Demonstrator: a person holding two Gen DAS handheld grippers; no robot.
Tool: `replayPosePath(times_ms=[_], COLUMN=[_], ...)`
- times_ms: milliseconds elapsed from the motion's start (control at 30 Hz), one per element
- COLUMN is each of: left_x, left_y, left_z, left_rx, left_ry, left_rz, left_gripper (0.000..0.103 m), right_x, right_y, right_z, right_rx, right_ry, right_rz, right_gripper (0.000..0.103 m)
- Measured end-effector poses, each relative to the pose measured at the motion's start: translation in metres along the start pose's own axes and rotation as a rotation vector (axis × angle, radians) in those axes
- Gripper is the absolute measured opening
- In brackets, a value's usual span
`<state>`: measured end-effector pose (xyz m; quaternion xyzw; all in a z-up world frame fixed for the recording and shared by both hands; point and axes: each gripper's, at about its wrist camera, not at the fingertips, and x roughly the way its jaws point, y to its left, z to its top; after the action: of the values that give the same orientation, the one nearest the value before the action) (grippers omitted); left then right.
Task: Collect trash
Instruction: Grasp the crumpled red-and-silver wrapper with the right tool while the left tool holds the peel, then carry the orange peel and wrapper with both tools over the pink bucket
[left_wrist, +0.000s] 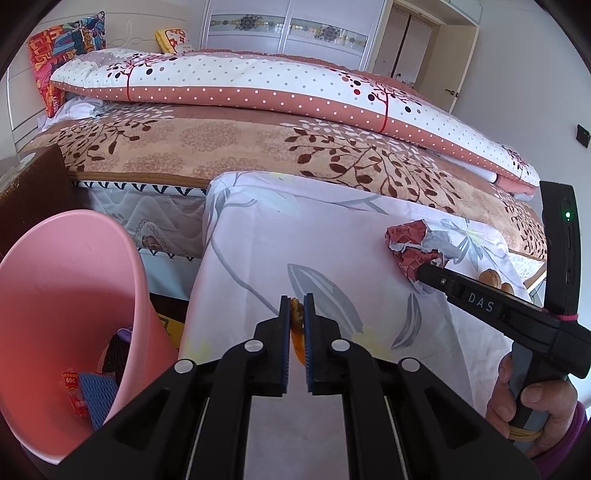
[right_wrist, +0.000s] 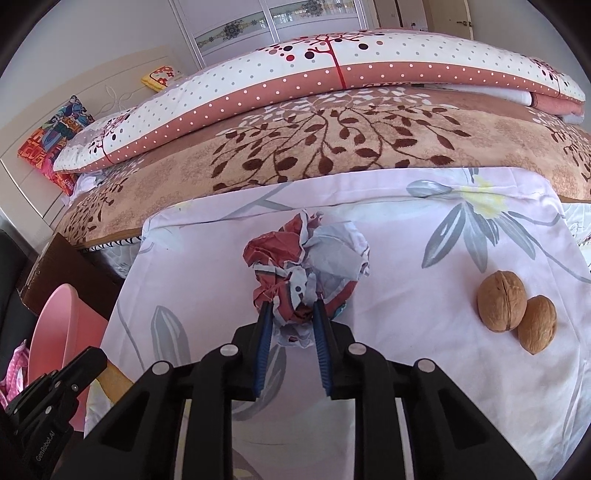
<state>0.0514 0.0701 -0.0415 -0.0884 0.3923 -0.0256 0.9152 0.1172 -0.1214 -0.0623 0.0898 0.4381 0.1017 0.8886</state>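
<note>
A crumpled red-and-white paper ball (right_wrist: 306, 254) lies on the pale floral cloth (right_wrist: 406, 350), and my right gripper (right_wrist: 291, 306) is shut on its near side, the blue pads pressing into the paper. From the left wrist view, the same paper ball (left_wrist: 410, 243) sits at the tip of the right gripper (left_wrist: 424, 271). My left gripper (left_wrist: 297, 299) is shut on a small orange-brown scrap (left_wrist: 296, 314) just above the cloth. A pink trash bin (left_wrist: 55, 295) stands to the left, with wrappers inside.
Two walnuts (right_wrist: 517, 310) rest on the cloth right of the paper ball. Behind the cloth is a bed with a brown leaf blanket (left_wrist: 221, 140) and a folded dotted quilt (left_wrist: 258, 81). A dark wooden piece (left_wrist: 33, 184) stands behind the bin. A hand (left_wrist: 535, 398) holds the right gripper's handle.
</note>
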Motion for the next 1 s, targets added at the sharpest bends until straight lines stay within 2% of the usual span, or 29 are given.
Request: replayPosePath(times_ms=[600,1000], left_x=[-0.042,-0.074], left_y=[-0.02,-0.013], left_z=[-0.006,-0.009], left_rx=[0.046,0.058], left_ry=[-0.068,-0.15], left_rz=[-0.014,0.004], left_gripper=[0.006,0.006], right_x=[-0.08,-0.101], right_y=[0.017,0.048], right_z=[-0.036,-0.046], right_rx=[-0.025,-0.088], right_ry=[-0.079,-0.104], right_rz=[0.037,0.066], right_gripper=[0.019,0.019])
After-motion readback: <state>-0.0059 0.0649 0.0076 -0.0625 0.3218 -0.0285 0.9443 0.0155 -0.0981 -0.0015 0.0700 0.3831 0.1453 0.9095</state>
